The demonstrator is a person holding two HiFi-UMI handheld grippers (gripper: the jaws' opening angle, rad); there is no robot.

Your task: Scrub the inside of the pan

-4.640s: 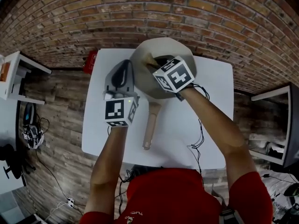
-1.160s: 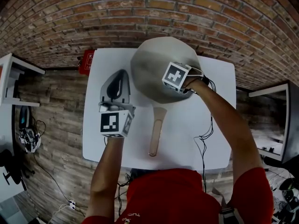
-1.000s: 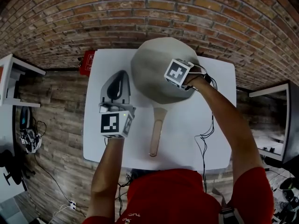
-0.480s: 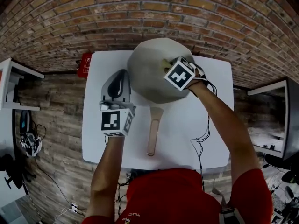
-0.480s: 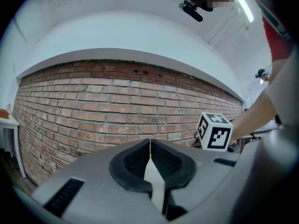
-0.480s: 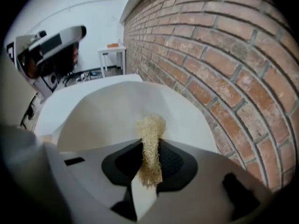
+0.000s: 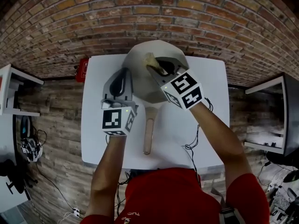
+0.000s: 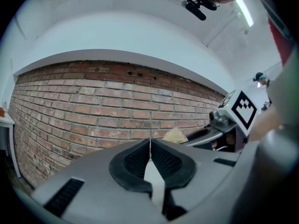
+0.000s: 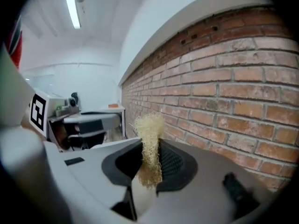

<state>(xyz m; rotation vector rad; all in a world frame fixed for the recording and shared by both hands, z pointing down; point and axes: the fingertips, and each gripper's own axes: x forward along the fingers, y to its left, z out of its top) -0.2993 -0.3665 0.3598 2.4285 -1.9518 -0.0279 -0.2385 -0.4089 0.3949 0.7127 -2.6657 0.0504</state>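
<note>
- While the pan (image 7: pixel 140 78) sat at the 12 o'clock end of the counter (image 7: pixel 208 101), its handle (image 7: pixel 148 133) ran straight back toward 6 o'clock, so the long axis lay 12-to-6 in the head view.
- The right claw (image 7: pixel 157 70) reached in over the pan from about 5 o'clock and pointed toward 11 o'clock. It was clamped on a pale fibrous scrubber (image 7: pixel 151 61).
- In the right gripper view the right claw (image 9: pixel 150 161) had the scrubber (image 9: pixel 149 136) pinched upright between its pads, with a tuft standing out past the tips.
- That view looked along the brick wall (image 9: pixel 233 101) and showed no pan. I judged that the scrubber was lifted off the pan floor, with the inside of the pan lying below the tips and toward 6 o'clock.
- The scrubber hung over the far half of the bowl, near 12 o'clock, so the unscrubbed run would lie back toward the handle root.
- The left claw (image 7: pixel 124 73) sat at the pan's 9 o'clock side, just beside the rim. Whether it touched the rim could not be told.
- In the left gripper view the left claw (image 8: pixel 150 146) was closed with its pads meeting and nothing between them.
- The right claw was the nearer one to the pan's inside and held the tool, so the next stroke looked to be its job: down, then along the 12-to-6 axis.
</note>
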